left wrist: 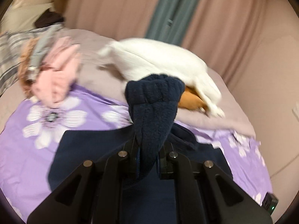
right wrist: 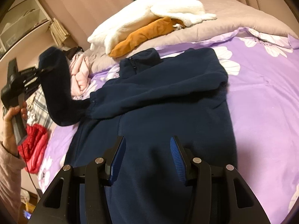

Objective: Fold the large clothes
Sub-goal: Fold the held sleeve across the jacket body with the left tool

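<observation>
1. The left tool [left wrist: 147,149] is pinching the cuff end of the left sleeve [right wrist: 56,85] of the dark navy fleece pullover [right wrist: 158,112]; its jaws are pressed against the fabric, which bunches above them in the left wrist view. In the right wrist view this tool is holding the sleeve raised clear of the bed, away from the garment's body.

2. The right tool [right wrist: 146,156] is standing with its blue-padded jaws spread and holding nothing, hovering over the lower body of the pullover. Whether it is touching the cloth cannot be told.

3. The pullover is lying front up on the purple flower-printed bedsheet [right wrist: 261,93], collar toward the pillows. Its other sleeve [right wrist: 158,100] is lying folded across the chest.

4. Beyond the collar, a white fluffy garment [right wrist: 149,13] and an orange-brown cloth [right wrist: 142,35] are resting on the grey-mauve quilt [right wrist: 233,16]. A pink garment [right wrist: 80,74] and a red knitted item [right wrist: 35,145] are lying to the left, apart from the pullover.

5. Judgement: the sleeve-folding step is in hand, and one sleeve appears done.

6. Judgement: the next move is calling for the raised sleeve to be carried across the chest and laid flat over the first, without dragging the body out of line, then released.
</observation>
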### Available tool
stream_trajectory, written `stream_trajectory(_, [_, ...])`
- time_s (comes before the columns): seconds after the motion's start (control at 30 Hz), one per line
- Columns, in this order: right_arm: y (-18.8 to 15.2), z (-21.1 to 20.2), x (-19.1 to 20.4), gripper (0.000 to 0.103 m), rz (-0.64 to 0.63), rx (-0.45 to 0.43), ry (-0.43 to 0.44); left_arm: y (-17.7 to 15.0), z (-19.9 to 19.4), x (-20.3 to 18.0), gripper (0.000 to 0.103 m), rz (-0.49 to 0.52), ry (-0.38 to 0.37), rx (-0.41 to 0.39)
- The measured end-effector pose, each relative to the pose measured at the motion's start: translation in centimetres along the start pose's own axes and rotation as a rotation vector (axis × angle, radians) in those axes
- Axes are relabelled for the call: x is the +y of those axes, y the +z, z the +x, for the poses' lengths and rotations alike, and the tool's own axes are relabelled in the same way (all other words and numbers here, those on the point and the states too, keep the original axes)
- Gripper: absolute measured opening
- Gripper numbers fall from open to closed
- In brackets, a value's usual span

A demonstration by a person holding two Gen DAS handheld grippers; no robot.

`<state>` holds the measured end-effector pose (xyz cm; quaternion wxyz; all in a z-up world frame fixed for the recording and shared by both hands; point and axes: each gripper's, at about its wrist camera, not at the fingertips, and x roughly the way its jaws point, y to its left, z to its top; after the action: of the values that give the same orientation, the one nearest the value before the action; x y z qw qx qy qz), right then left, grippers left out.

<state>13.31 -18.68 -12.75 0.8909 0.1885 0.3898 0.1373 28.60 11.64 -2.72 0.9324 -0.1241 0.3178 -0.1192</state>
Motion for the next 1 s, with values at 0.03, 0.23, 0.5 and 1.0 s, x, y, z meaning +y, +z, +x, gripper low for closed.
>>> stream_trajectory(0.03, [0.2,0.0,-0.2,0.049,0.005,-0.004,0.007,-0.5,0.9,-1.4,0.012,0.015,-0.014,0.017])
stream_trajectory(0.23, [2.1,1.4,-2.4,0.049,0.153,-0.029,0.127,-4.6,6.7,-7.2,0.013,0.069,-0.051,0.155])
stream_trajectory(0.5, [4.2,3.8,-5.7,0.065,0.426,-0.081,0.257,-10.1,12.0,-8.3,0.061,0.026,-0.118,0.36])
stream_trajectory(1.0, [7.6,6.7,0.6,0.071,0.251,0.004,0.086,-9.2,3.6,0.0,0.08,-0.053,-0.175,0.23])
